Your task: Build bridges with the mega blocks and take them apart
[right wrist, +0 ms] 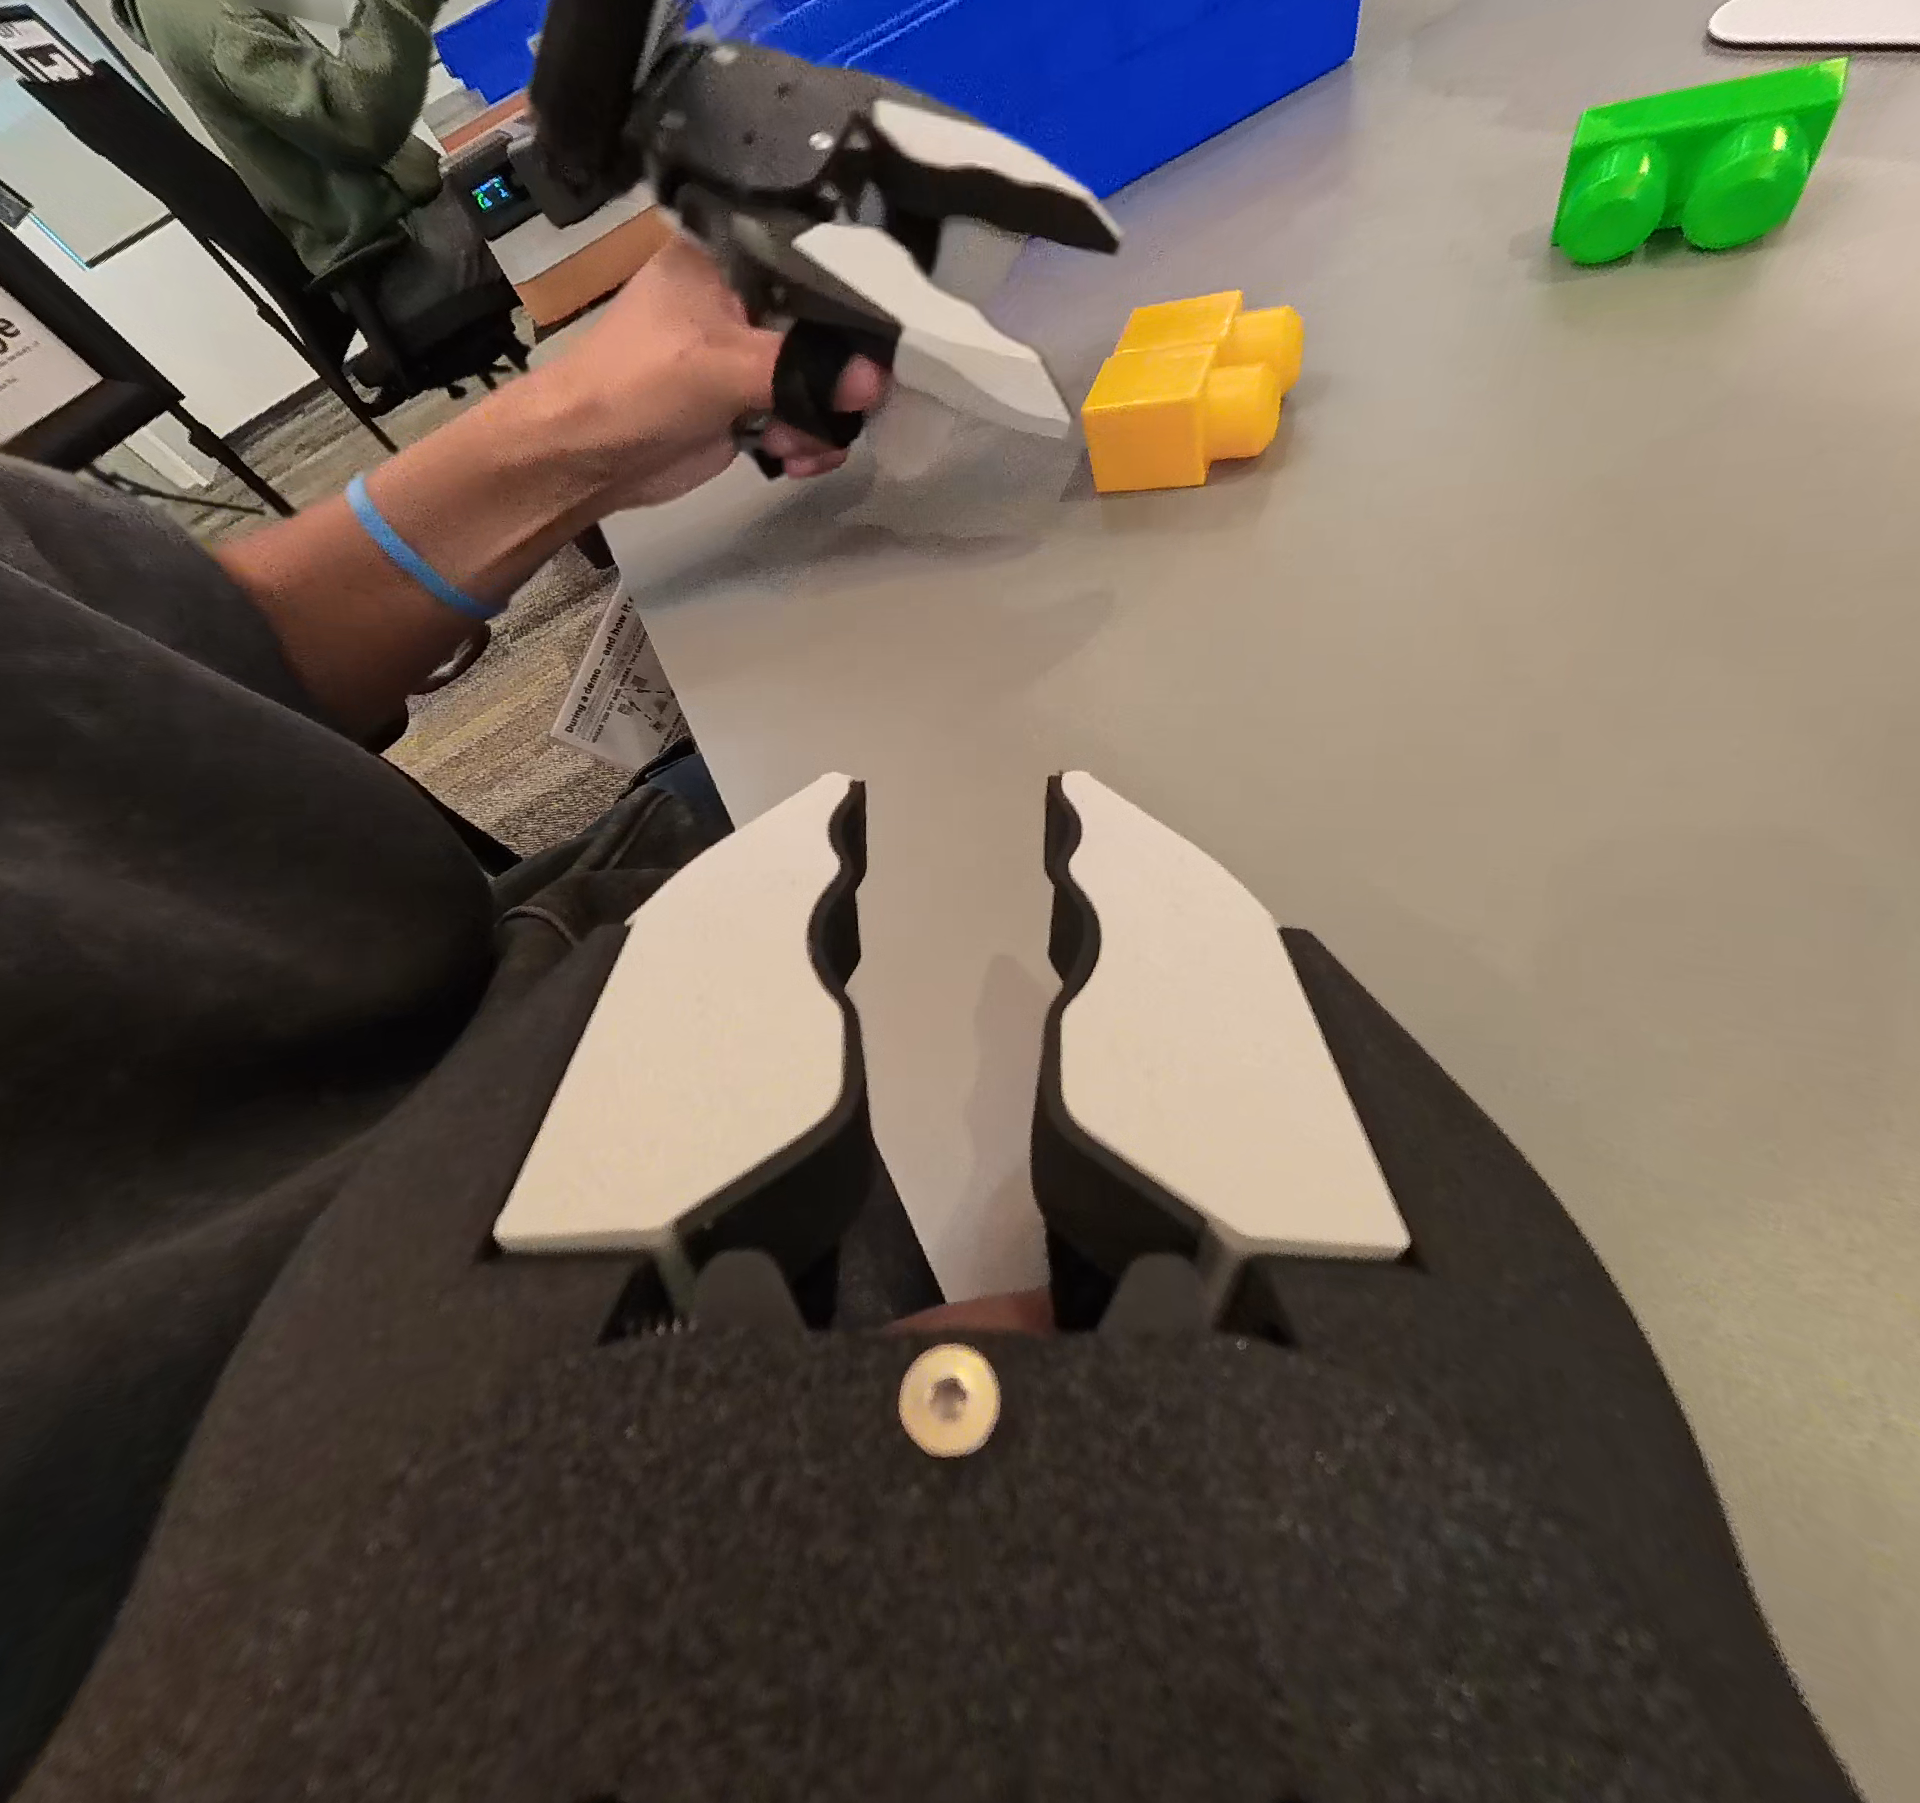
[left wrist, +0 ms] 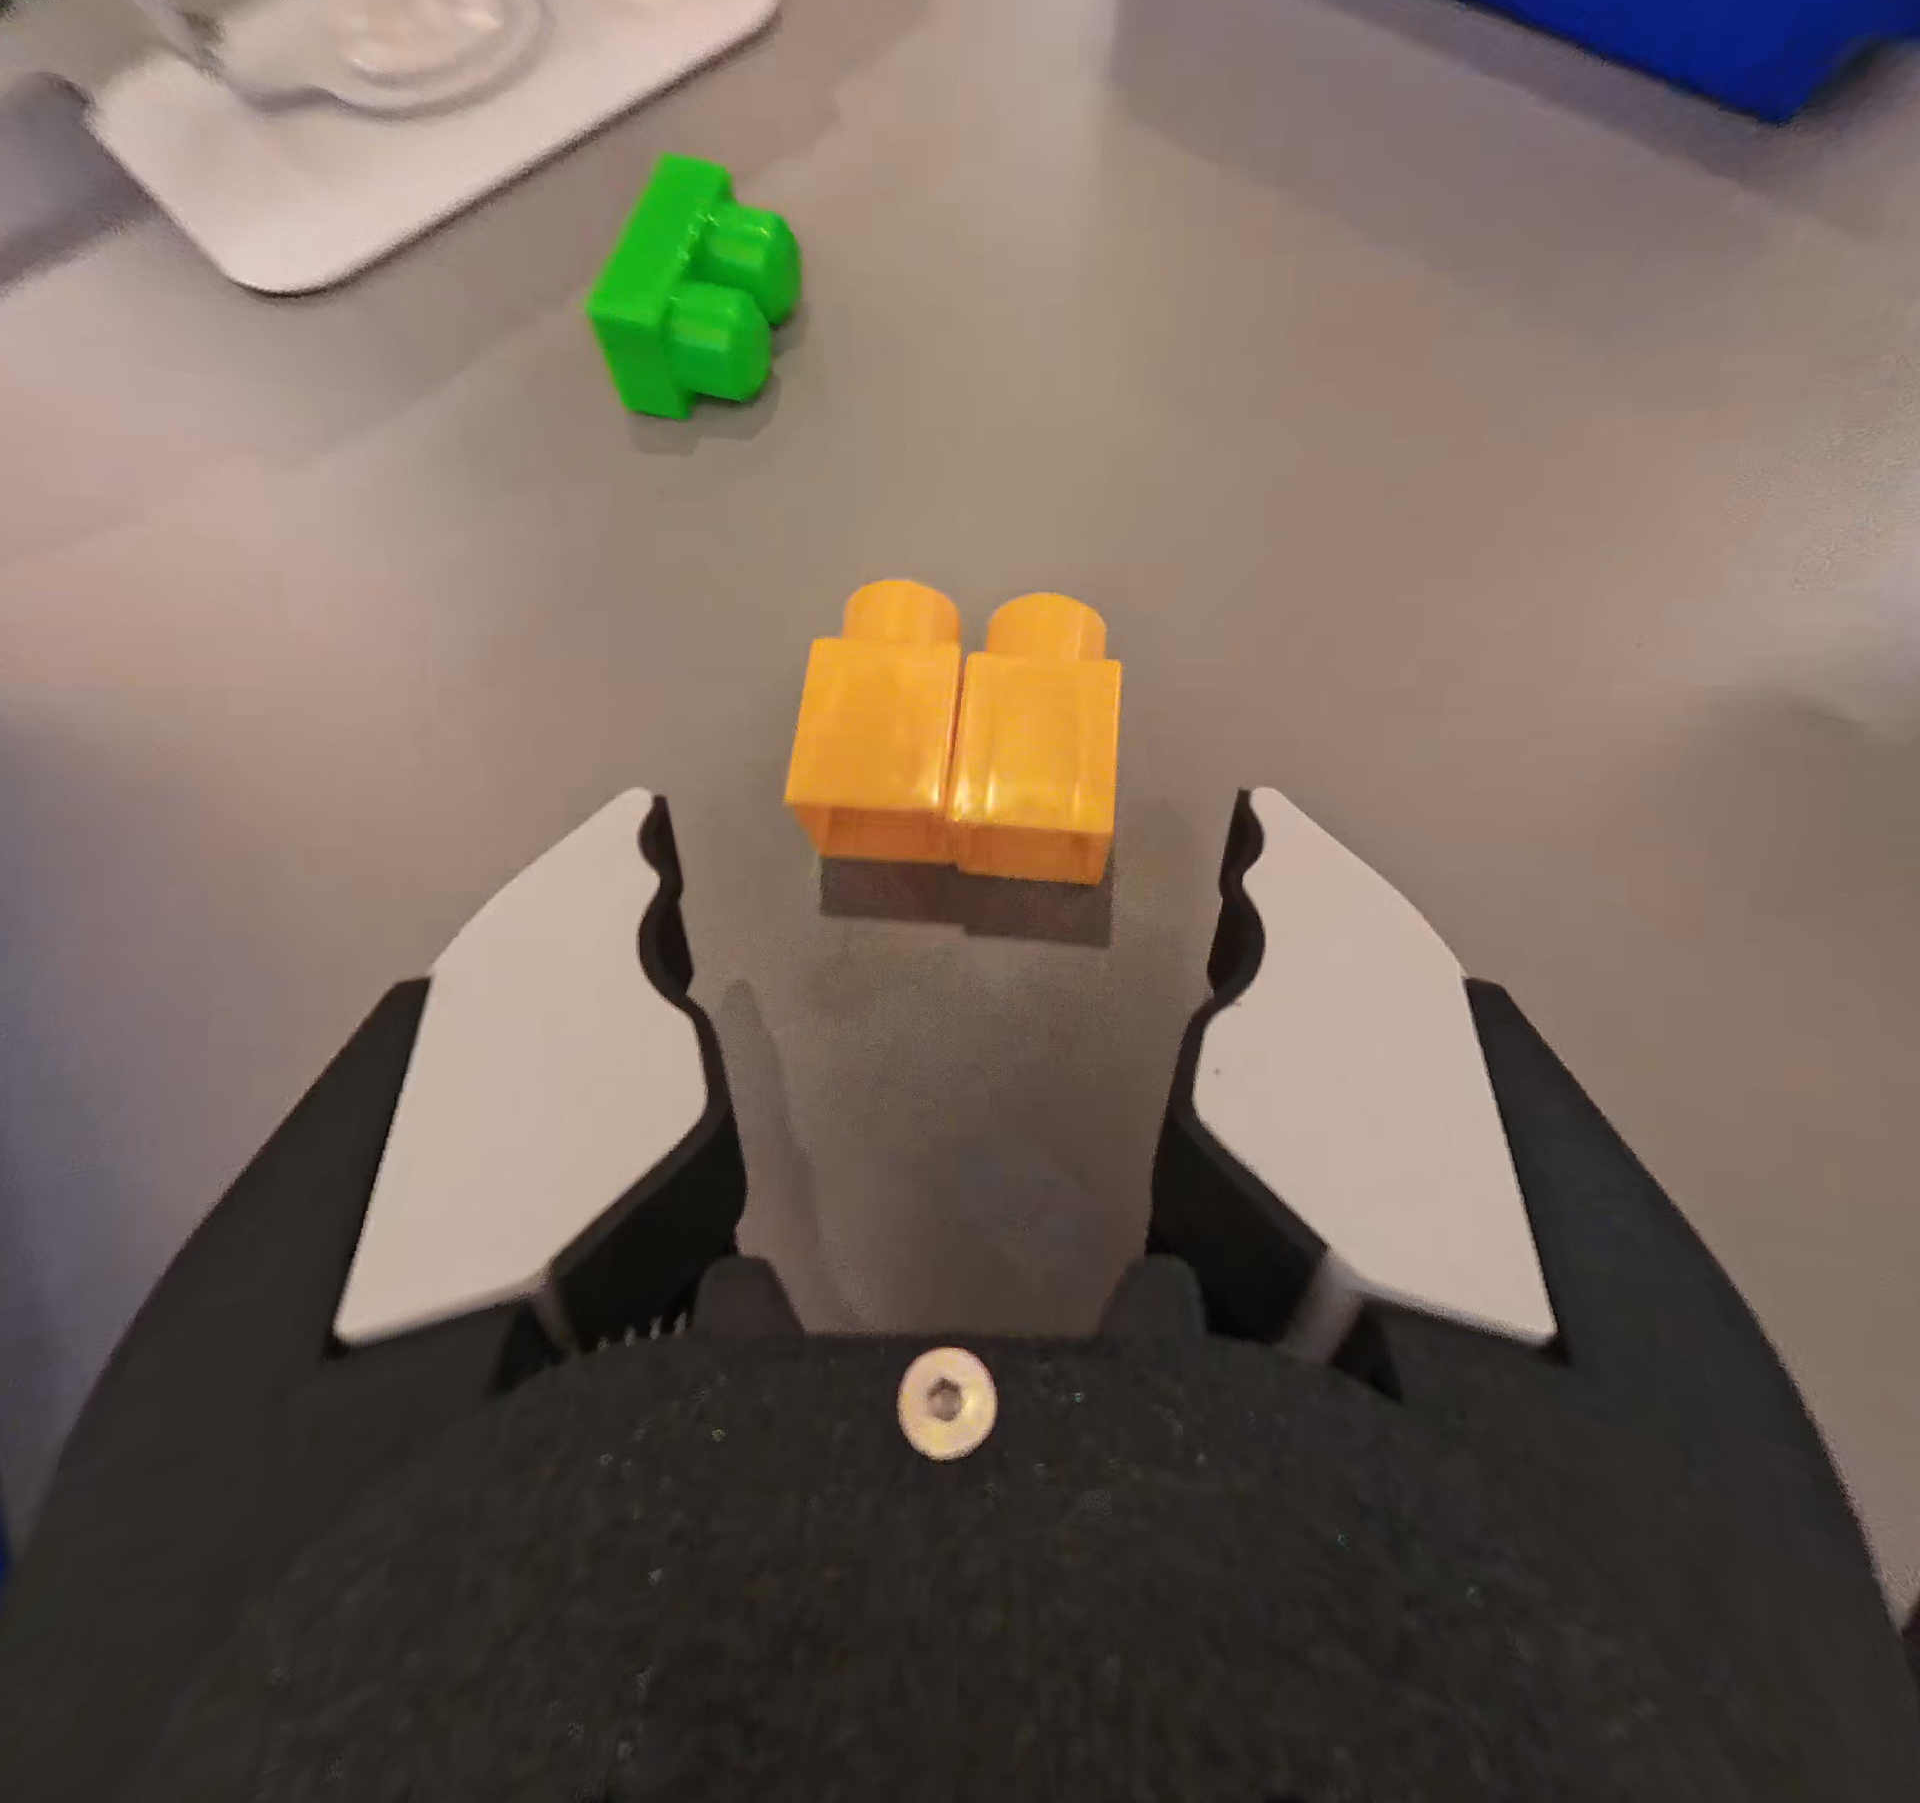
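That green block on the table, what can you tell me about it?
The green block is glossy plastic, a flat rectangular body with two rounded studs. It lies tipped on its side on the grey table, studs pointing sideways. Nothing grips it; it sits apart from the orange blocks, close to a white base plate.

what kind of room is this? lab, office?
Probably an office or demo space, not a home: a grey table with a blue storage bin, patterned carpet, and a second seated person operating a similar rig.
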The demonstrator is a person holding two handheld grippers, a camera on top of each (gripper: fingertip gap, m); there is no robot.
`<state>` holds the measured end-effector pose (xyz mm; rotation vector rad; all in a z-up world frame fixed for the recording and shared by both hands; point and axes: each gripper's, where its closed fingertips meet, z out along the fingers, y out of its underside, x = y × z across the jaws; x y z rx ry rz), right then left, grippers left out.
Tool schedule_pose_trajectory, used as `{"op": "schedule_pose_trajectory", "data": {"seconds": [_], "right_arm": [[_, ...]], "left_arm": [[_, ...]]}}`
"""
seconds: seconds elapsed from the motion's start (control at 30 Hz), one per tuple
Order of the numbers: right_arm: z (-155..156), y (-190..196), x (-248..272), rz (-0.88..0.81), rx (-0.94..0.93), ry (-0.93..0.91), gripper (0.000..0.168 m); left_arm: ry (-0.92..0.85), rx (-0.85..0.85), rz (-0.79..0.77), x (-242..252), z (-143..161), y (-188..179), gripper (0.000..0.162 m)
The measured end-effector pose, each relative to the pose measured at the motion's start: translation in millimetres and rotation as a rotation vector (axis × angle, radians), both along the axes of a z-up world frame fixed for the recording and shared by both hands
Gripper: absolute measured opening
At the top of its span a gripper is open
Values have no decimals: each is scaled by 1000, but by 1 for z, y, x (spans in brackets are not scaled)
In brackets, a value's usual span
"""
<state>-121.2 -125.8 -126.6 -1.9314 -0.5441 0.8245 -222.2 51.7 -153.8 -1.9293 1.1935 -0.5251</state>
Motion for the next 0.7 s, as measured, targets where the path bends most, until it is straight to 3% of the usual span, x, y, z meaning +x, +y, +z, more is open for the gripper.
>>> {"op": "schedule_pose_trajectory", "data": {"seconds": [0.13, 0.23, 0.33, 0.5, 0.7], "right_arm": [[-3, 0, -1, 4, -8, 3, 33], [-2, -1, -3, 12, -4, -4, 33], [-1, -2, -5, 19, -1, -10, 33], [-2, -3, -2, 16, 4, -29, 33], [-5, -2, -1, 13, -2, -30, 33]], "left_arm": [[7, 190, 69, -16, 0, 0, 96], [64, 247, 36, -8, -5, 1, 87], [134, 184, -31, 2, -20, 0, 81], [137, -79, -58, 6, -37, 1, 81], [133, 6, -74, 10, -32, 8, 91]]}}
